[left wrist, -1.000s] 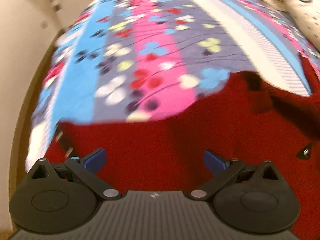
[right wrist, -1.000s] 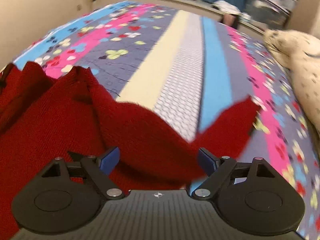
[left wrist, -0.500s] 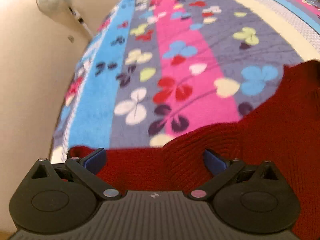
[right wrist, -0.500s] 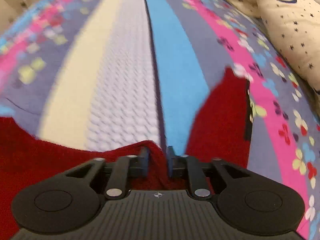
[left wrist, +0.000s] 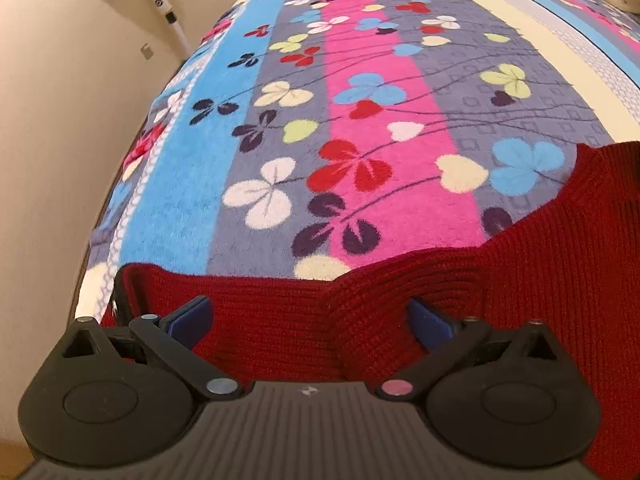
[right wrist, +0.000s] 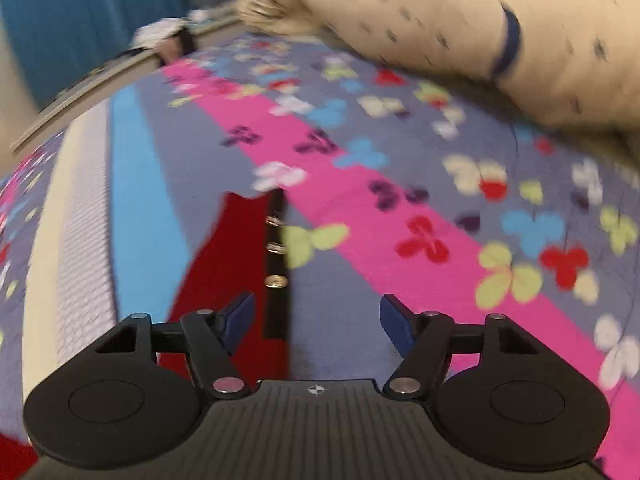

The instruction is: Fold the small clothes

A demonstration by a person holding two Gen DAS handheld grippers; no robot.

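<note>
Lying on blanket [left wrist: 360,128]: red knit [left wrist: 500,280], soft, limp, ribbed, likely light; folds bunch, edges sag when lifted. Left gripper [left wrist: 310,316] jaws spread, nothing held, over rumpled knit edge. Right gripper [right wrist: 316,320] jaws apart, empty, near black snap strip [right wrist: 276,264] at knit's side. Best hold, by judgement: pinch doubled hem or strip corner, not loose middle; stretch risk.

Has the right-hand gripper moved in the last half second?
Yes. The right gripper has swung rightward: the pillow now fills the top, and its fingers have opened off the red garment.
</note>
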